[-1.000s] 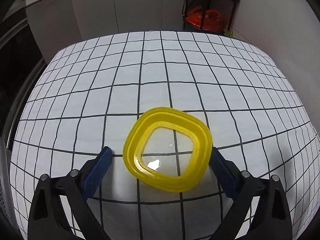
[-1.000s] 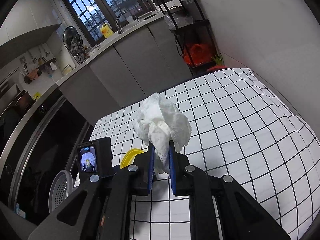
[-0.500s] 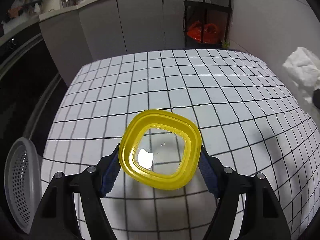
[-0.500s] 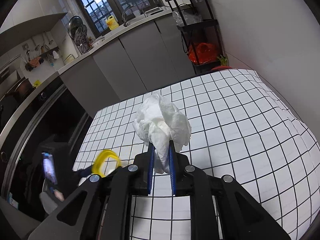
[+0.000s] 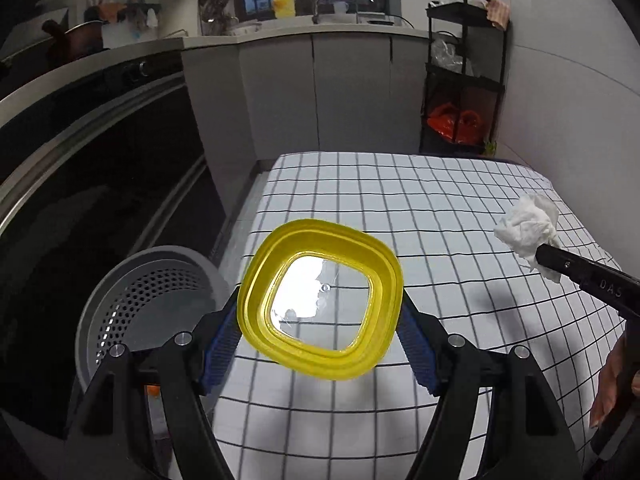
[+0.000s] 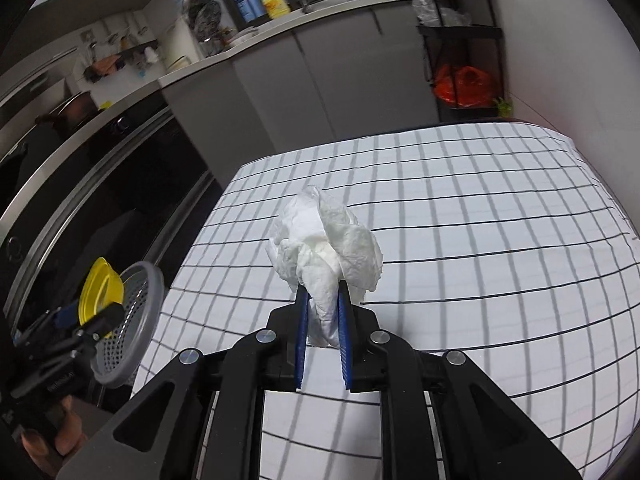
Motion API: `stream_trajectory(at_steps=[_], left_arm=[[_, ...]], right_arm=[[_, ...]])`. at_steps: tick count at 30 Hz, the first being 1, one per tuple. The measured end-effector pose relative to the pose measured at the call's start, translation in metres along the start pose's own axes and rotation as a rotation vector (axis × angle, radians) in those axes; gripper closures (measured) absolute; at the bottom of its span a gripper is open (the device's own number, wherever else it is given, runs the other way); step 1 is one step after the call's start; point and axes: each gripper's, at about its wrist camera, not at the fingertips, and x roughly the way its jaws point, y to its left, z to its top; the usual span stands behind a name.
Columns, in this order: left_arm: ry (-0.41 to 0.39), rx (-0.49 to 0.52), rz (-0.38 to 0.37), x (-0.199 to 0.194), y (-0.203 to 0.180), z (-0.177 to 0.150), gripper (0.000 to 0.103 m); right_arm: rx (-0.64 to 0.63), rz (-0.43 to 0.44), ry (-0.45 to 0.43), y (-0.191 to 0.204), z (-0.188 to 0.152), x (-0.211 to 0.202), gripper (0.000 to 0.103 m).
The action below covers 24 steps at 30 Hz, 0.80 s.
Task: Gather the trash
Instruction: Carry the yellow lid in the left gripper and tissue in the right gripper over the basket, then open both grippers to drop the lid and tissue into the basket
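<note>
left gripper [image 5: 320, 338] clamps a yellow lid [image 5: 320, 304] above the checked table [image 5: 440, 216], beside a grey perforated bin [image 5: 148, 300]. at right, the right gripper [image 5: 540, 254] holds a crumpled tissue [image 5: 528, 228].

- yellow lid [image 5: 320, 304] with a clear centre
- white crumpled tissue [image 6: 326, 248]
- white tablecloth [image 6: 480, 220] with a black grid
- grey perforated basket [image 5: 148, 300]
- blue gripper pads [image 6: 344, 332]

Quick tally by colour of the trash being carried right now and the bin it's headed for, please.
Yellow: 1, the square yellow plastic lid with a clear centre, clamped in the left gripper.
White: 1, the crumpled white paper tissue, pinched in the right gripper.
Grey: 1, the round grey perforated plastic bin beside the table.
Total: 3
</note>
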Motion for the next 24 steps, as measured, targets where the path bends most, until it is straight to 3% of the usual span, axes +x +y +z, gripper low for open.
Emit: stream_trajectory(at_steps=[8,12,24], left_arm=[[-0.008,-0.074,0.166,-0.013,0.092,-0.023,0.033],[-0.011,-0.144,0.212,-0.013,0.132,-0.033,0.032],[0.022,-0.265,0.275,0.008,0.201,-0.045,0.032]], right_arm=[[-0.148,0.083,0.051,0.101,-0.022,0.031,0.090],[-0.205,0.141,0.078,0.152,-0.030,0.051,0.090],[-0.344,0.235,0.148,0.257,-0.030,0.113,0.090]])
